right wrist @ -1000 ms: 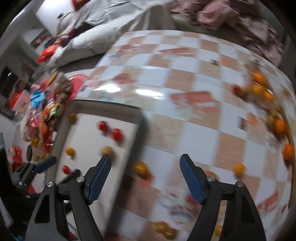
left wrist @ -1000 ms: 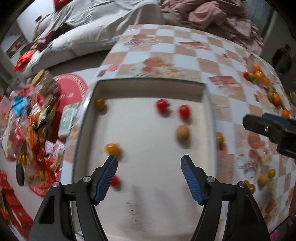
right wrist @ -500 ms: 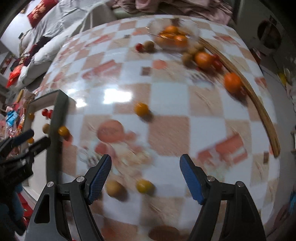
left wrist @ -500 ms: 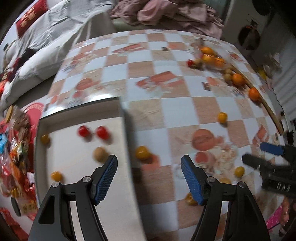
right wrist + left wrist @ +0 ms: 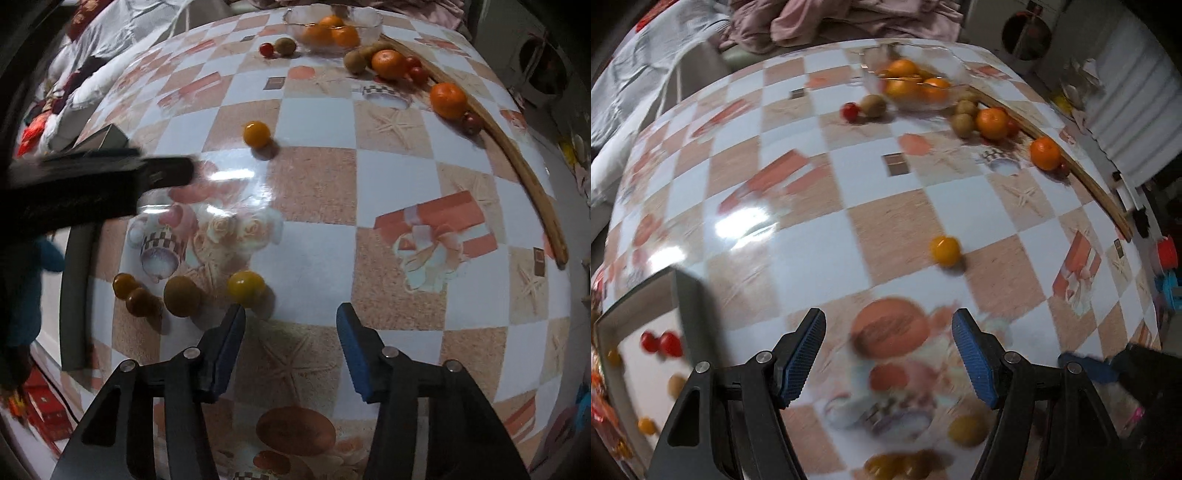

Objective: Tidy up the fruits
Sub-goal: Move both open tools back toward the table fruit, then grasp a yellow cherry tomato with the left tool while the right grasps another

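- Your left gripper point(image 5: 888, 354) hovers over the checked tablecloth point(image 5: 812, 229) with its jaws released and nothing between the blue pads point(image 5: 803, 354).
- Your right gripper point(image 5: 290, 350) is likewise spread wide and holds nothing.
- In the right wrist view, a yellow tomato point(image 5: 246, 288) lies just beyond the right gripper's left fingertip, at about 11 o'clock from the jaws.
- To the left of that tomato, at 9 o'clock from it, sit a brown fruit point(image 5: 181, 296) and two smaller dark-orange fruits point(image 5: 131, 291), close together.
- A lone yellow-orange tomato point(image 5: 257, 134) rests near mid-table, well apart from that cluster. The left wrist view shows the same fruit point(image 5: 945, 251) at 1 o'clock from the left jaws.
- The glass bowl point(image 5: 369, 22) at the far end, 12 o'clock, contains several oranges point(image 5: 330, 35).
- Loose fruit lies around the bowl: a red tomato point(image 5: 266, 49) touching a kiwi point(image 5: 285, 46) on its left, and two oranges point(image 5: 388, 64) near the table's right rim.
- The tray point(image 5: 683, 291) sits at 9 o'clock in the left wrist view. It holds two red tomatoes point(image 5: 661, 343) and a few blurred yellow and brown fruits.
- Bedding point(image 5: 646, 74) lies beyond the table's far left edge.
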